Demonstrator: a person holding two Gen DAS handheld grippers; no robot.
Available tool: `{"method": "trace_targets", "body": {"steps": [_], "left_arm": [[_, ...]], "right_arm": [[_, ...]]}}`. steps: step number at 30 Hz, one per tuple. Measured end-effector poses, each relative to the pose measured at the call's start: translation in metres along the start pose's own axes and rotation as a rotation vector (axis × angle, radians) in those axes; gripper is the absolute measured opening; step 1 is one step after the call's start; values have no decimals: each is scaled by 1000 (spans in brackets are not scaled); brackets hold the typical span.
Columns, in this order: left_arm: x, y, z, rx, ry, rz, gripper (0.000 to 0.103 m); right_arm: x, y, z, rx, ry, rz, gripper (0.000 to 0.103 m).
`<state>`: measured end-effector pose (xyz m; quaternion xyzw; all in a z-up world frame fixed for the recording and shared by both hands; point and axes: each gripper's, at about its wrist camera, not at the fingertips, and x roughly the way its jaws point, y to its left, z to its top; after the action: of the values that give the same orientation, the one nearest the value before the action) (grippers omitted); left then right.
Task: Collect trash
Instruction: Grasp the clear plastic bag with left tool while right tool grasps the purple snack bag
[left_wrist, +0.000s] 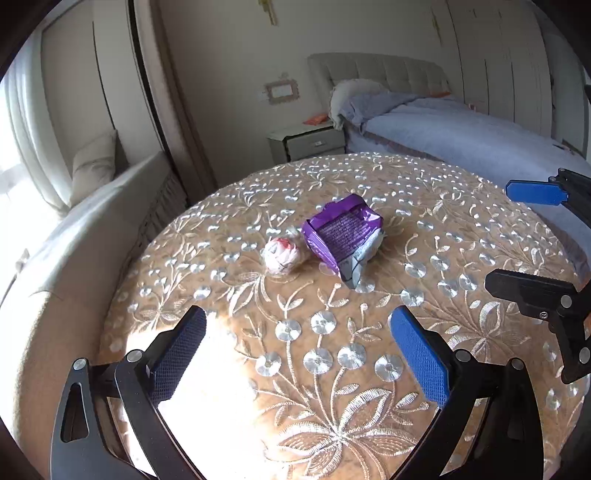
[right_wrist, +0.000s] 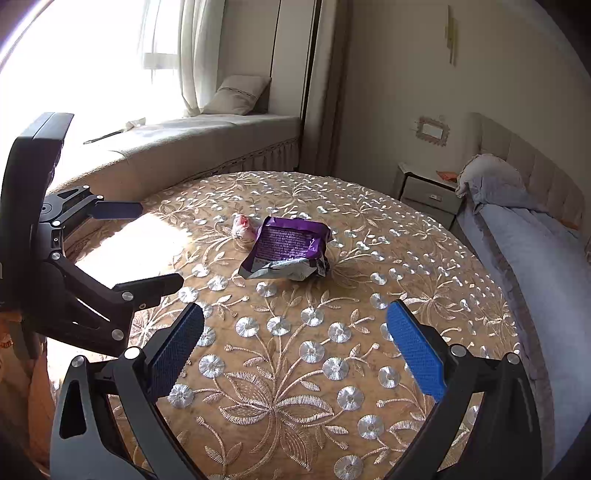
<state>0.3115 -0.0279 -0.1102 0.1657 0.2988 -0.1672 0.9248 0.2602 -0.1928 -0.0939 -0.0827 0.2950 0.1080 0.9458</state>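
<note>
A crumpled purple snack wrapper (left_wrist: 341, 236) lies near the middle of the round embroidered table (left_wrist: 314, 350), with a small crumpled white and red wrapper (left_wrist: 282, 256) just left of it. My left gripper (left_wrist: 299, 354) is open and empty, well short of both. In the right wrist view the purple wrapper (right_wrist: 290, 245) and small wrapper (right_wrist: 242, 227) lie ahead of my right gripper (right_wrist: 295, 343), which is open and empty. The right gripper also shows in the left wrist view (left_wrist: 524, 240), and the left gripper shows in the right wrist view (right_wrist: 147, 247).
A bed with a blue cover (left_wrist: 461, 136) stands behind and right of the table. A nightstand (left_wrist: 306, 142) sits by the headboard. A window seat with a cushion (right_wrist: 236, 96) runs along the bright window. Strong sunlight falls on the table's left part (right_wrist: 129, 243).
</note>
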Motion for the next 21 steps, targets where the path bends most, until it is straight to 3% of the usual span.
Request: {"method": "trace_targets", "body": {"steps": [7, 10, 15, 21], "left_arm": [[57, 33, 16, 4, 45, 19, 98], [84, 44, 22, -16, 79, -31, 98], [111, 29, 32, 126, 69, -33, 98], [137, 26, 42, 156, 91, -72, 97]], "right_arm": [[58, -2, 30, 43, 61, 28, 98], [83, 0, 39, 40, 86, -6, 98], [123, -7, 56, 86, 165, 33, 98], [163, -10, 62, 84, 241, 21, 98]]}}
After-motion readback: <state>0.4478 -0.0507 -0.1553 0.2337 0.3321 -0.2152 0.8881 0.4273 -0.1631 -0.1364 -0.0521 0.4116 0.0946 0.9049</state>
